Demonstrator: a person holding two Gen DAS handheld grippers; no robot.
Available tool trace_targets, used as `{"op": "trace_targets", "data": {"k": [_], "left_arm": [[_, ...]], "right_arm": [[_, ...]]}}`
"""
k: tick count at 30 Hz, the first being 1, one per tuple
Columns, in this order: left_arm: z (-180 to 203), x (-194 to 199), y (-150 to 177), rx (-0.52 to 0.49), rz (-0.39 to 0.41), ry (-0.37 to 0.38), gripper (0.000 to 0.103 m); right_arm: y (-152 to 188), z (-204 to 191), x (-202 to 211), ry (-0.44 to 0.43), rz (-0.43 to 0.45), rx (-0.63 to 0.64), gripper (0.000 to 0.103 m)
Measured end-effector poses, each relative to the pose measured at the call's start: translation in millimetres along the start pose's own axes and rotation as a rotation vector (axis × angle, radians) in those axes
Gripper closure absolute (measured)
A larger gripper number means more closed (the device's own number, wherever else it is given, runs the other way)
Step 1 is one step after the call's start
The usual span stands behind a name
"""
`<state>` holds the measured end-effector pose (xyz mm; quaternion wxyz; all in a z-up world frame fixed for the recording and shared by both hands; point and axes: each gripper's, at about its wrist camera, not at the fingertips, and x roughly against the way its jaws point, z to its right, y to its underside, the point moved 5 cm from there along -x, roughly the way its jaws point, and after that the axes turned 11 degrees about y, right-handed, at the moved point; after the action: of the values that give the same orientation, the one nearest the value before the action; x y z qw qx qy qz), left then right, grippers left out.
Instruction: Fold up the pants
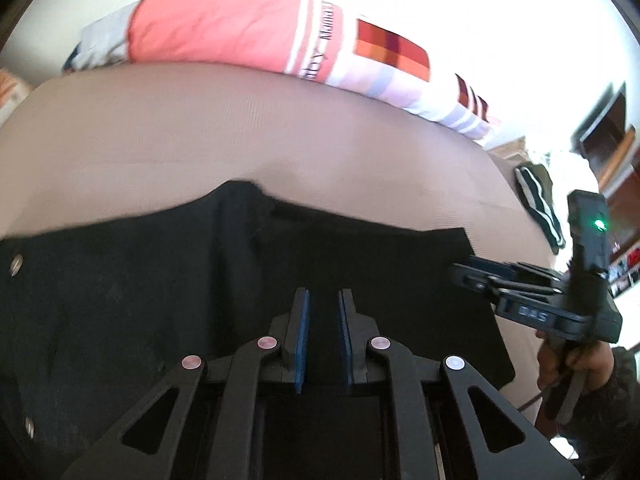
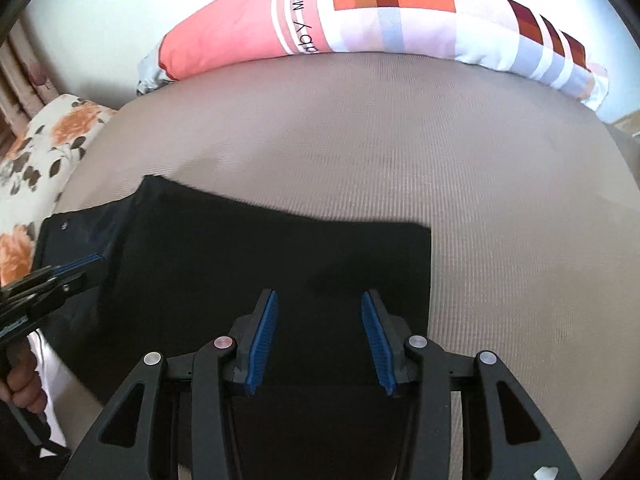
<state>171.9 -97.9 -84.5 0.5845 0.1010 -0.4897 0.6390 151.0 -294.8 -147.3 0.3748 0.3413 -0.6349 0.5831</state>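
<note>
Black pants (image 1: 160, 280) lie flat on a beige bed surface (image 1: 240, 132), with metal buttons at the left edge. They also show in the right wrist view (image 2: 240, 248). My left gripper (image 1: 324, 300) hovers over the pants, jaws a narrow gap apart, nothing between them. My right gripper (image 2: 318, 308) is open and empty over the pants' right part, near their right edge. The right gripper also shows at the right of the left wrist view (image 1: 464, 272), by the pants' corner. The left gripper shows at the left of the right wrist view (image 2: 76, 276).
A long pink, white and checked pillow (image 1: 248, 28) lies along the far edge of the bed (image 2: 400, 20). A floral cushion (image 2: 44, 152) sits at the left. A dark striped garment (image 1: 540, 204) and wooden furniture (image 1: 616, 136) are at the right.
</note>
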Motion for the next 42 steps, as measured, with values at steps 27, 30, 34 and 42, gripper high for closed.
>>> {"op": "trace_targets", "data": {"k": [27,30,34,42], "left_arm": [[-98.3,147.0,-7.6,0.158,0.096,-0.136,0.053],[-136.4,185.9,0.5,0.233,0.136,-0.193,0.053],[-185.5,214.7,16.9,0.304,0.120,-0.226,0.048],[-261.8,212.4,53.8,0.465,0.013,-0.015,0.044]], "right_arm": [[9.1,-40.1,25.4,-0.152,-0.023,0.033,0.062],[16.3,-61.5,29.7,-0.191,-0.040,0.068,0.062],[23.3,-89.2,27.3,-0.209,-0.070,0.120,0.058],[18.1,-128.0,23.4,-0.211,-0.116,0.148,0.058]]}}
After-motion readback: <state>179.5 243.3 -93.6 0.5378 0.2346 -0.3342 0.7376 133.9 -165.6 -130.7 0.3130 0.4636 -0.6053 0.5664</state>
